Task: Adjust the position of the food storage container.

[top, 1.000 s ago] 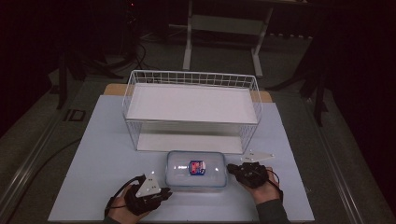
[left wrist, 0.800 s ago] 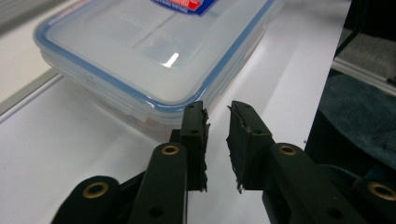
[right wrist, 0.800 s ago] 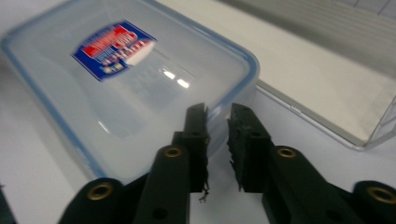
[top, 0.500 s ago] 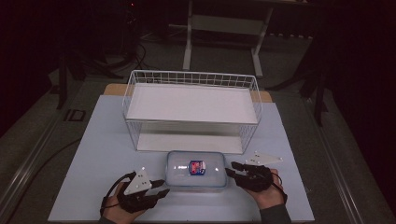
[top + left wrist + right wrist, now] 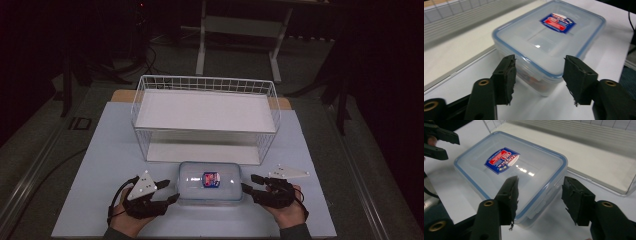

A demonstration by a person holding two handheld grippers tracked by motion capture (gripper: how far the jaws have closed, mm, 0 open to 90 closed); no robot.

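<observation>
Between both grippers, at table's 6 o'clock edge: clear lidded container (image 5: 210, 182), blue seal, red-blue label on top. Left gripper (image 5: 169, 191) at container's 9 o'clock, jaws just been opening, now well apart, holding nothing; container's near corner sits just ahead of the gap between the pads (image 5: 506, 75). Right gripper (image 5: 251, 183) at container's 3 o'clock, jaws likewise just been opening, wide, gripping nothing; container's corner just ahead of its pads (image 5: 577, 197). White wire basket (image 5: 206, 85) at 12 o'clock from container, just behind it.
</observation>
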